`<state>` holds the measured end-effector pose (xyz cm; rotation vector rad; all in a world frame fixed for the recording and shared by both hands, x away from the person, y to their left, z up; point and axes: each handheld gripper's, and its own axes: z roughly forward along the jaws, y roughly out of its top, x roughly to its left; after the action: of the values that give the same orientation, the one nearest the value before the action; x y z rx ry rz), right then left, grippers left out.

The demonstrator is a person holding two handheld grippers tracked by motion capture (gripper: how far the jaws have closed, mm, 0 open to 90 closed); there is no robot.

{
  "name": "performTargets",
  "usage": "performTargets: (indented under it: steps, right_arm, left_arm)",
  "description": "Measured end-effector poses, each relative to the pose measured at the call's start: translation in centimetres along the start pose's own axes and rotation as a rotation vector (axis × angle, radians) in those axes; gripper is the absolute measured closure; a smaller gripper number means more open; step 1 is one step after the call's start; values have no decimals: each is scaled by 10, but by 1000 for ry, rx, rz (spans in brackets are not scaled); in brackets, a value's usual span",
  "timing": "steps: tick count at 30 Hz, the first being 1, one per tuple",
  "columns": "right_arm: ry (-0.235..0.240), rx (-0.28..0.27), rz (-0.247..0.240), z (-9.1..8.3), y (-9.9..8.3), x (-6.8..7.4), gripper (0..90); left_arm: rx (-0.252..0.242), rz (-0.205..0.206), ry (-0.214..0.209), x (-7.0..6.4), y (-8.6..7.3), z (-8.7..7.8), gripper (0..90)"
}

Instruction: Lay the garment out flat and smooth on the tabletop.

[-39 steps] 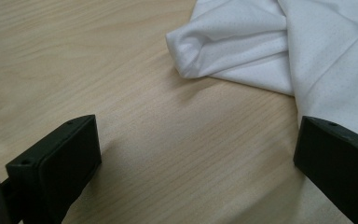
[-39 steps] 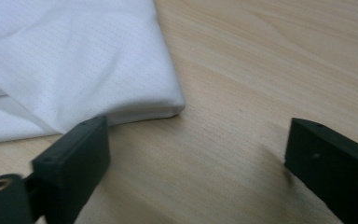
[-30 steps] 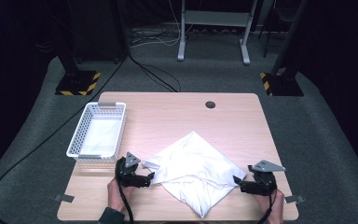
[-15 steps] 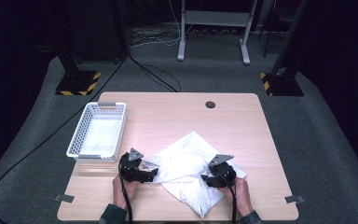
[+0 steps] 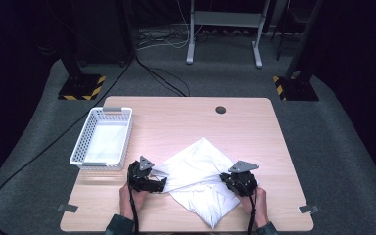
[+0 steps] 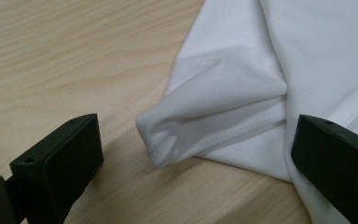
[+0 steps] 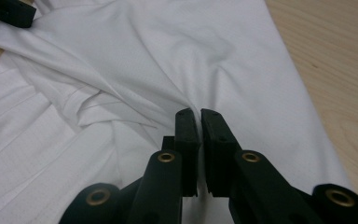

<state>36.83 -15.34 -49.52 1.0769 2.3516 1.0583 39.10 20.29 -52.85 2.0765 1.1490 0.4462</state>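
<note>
A crumpled white cloth (image 5: 200, 164) lies on the near half of the wooden table (image 5: 176, 117). My left gripper (image 5: 160, 182) is at the cloth's left corner and is open. In the left gripper view its jaws (image 6: 191, 154) stand wide on either side of that bunched corner (image 6: 214, 112), without touching it. My right gripper (image 5: 235, 182) sits on the cloth's right side. In the right gripper view it (image 7: 200, 114) is shut on a pinch of the cloth (image 7: 168, 56), and wrinkles fan out from the tips. A jaw of the left gripper (image 7: 7, 11) shows at the top left of that view.
A white mesh basket (image 5: 85, 142) stands at the table's left side, just behind the left gripper. A round grommet hole (image 5: 220, 109) is near the far edge. Tape marks (image 5: 307, 209) sit at the near corners. Bare wood lies beyond the cloth.
My right gripper came in from the table's right edge onto the cloth and shut on it, bunching the right side. The left gripper stayed at the left corner.
</note>
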Motion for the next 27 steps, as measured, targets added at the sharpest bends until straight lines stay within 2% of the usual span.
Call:
performTargets:
  steps: [2, 4, 6, 11, 14, 16, 19, 23, 25, 26, 27]
  right_arm:
    - [-9, -7, 12, -3, -1, -3, 859]
    - [-46, -11, 15, -7, -2, -6, 862]
    - [-52, -26, 38, -13, -4, -13, 862]
    - [-97, -57, 89, -27, -10, -29, 850]
    - [-160, -62, 108, -35, -13, -38, 835]
    - [-193, -58, 113, -38, -14, -41, 771]
    - [-166, -73, 121, -40, -12, -40, 614]
    - [-76, -82, 85, -31, -1, -24, 442]
    - [-39, -55, 39, -19, 7, -11, 398]
    - [-33, -31, 15, -11, 12, -4, 355]
    - [-38, -3, -7, -2, 15, 2, 363]
  left_arm:
    - [0, -3, 5, 0, 0, 0, 21]
    - [-1, -6, 5, 0, 0, 0, 22]
    - [-4, -13, 1, 1, 0, -1, 22]
    - [8, 7, 20, -1, 0, 0, 20]
    - [7, 6, 18, -1, 0, 0, 21]
    - [6, 5, 18, -1, 0, 0, 21]
    - [6, 6, 19, -1, 0, 0, 21]
    - [7, 6, 19, -1, 0, 0, 21]
    - [5, 6, 19, -1, 0, 0, 21]
    - [6, 6, 19, -1, 0, 0, 20]
    - [6, 7, 19, -1, 0, 0, 20]
